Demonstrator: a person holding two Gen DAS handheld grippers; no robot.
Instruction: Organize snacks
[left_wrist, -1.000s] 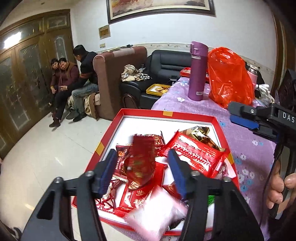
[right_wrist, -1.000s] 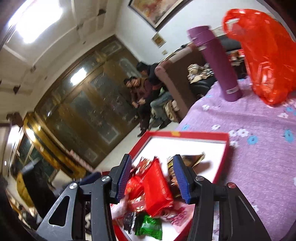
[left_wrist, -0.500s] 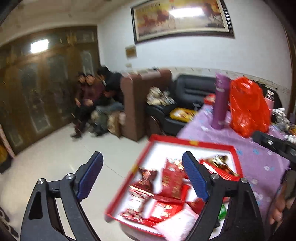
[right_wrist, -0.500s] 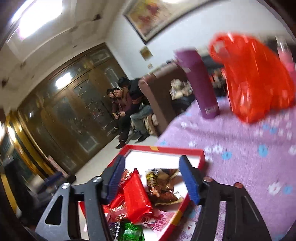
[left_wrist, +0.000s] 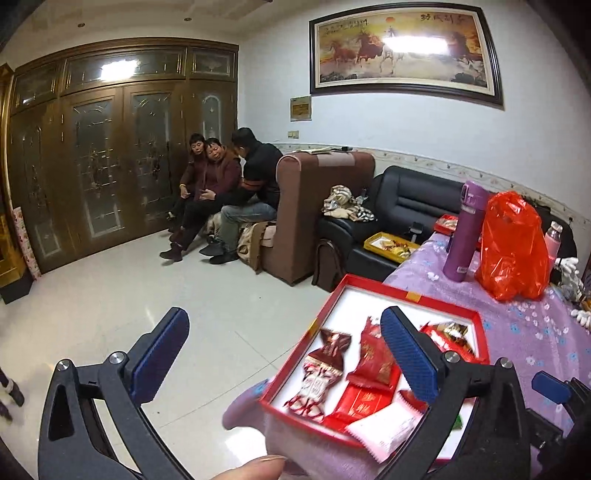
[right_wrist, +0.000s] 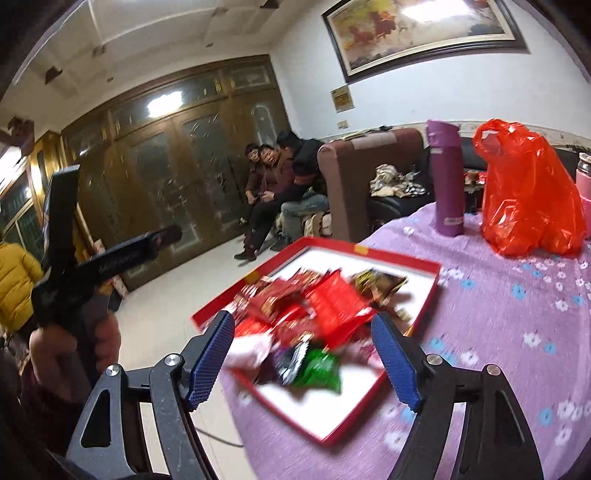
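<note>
Purple floral tablecloth (right_wrist: 517, 332), white-tiled floor (left_wrist: 110, 302)

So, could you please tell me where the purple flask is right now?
In both wrist views the purple flask stands upright on the purple floral tablecloth, just left of the orange plastic bag and beyond the red snack box.
</note>
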